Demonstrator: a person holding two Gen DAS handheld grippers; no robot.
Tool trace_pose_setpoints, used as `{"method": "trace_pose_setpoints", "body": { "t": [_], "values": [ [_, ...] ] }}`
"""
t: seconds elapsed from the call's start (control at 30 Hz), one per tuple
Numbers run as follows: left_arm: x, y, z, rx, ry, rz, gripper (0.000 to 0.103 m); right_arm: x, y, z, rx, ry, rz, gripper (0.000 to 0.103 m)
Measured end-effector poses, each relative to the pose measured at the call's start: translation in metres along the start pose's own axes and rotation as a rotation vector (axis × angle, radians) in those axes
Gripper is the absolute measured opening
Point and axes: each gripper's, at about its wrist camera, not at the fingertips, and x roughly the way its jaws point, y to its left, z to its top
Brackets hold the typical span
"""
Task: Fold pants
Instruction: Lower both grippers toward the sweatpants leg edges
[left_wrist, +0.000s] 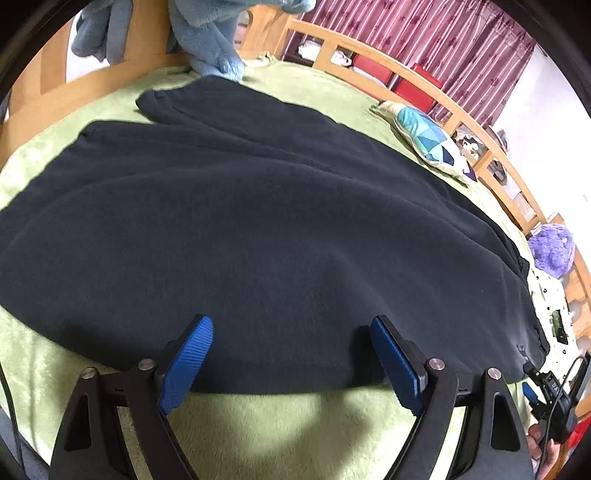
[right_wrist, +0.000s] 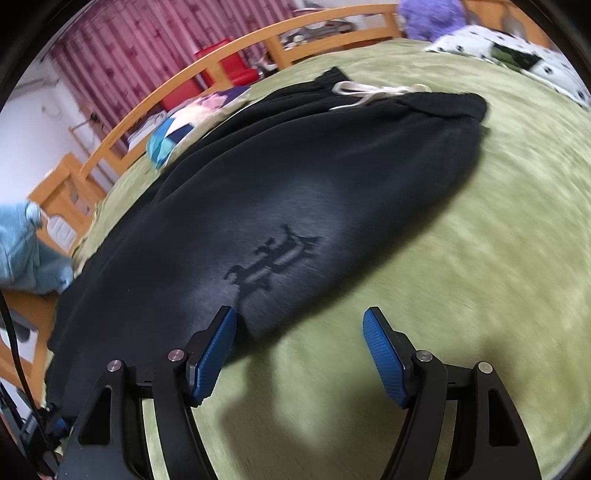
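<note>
Black fleece pants (left_wrist: 258, 229) lie spread flat on a green blanket (left_wrist: 258, 435), legs running to the far left. In the right wrist view the pants (right_wrist: 258, 192) show a dark printed logo (right_wrist: 273, 258) and a white drawstring (right_wrist: 369, 94) at the waistband, far right. My left gripper (left_wrist: 291, 358) is open and empty, just above the pants' near edge. My right gripper (right_wrist: 301, 354) is open and empty, over the blanket beside the near edge of the pants, its left finger (right_wrist: 214, 358) over the fabric edge.
A wooden bed rail (left_wrist: 424, 85) runs along the far side. A blue patterned pillow (left_wrist: 424, 136), a purple plush (left_wrist: 552, 249) and a spotted cloth (right_wrist: 498, 48) lie near it. Light blue garments (left_wrist: 210, 37) hang at the far left end. The other gripper (left_wrist: 550, 398) shows at lower right.
</note>
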Motion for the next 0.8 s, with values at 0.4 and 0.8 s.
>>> {"method": "trace_pose_setpoints", "body": {
  "t": [0.4, 0.8],
  "values": [
    [-0.01, 0.017, 0.016, -0.008, 0.018, 0.016, 0.002, 0.007, 0.039, 0.005, -0.118, -0.028, -0.009, 0.015],
    [-0.037, 0.027, -0.022, -0.1, 0.067, -0.028, 0.047, -0.016, 0.031, -0.019, -0.195, 0.006, -0.06, 0.04]
  ]
}}
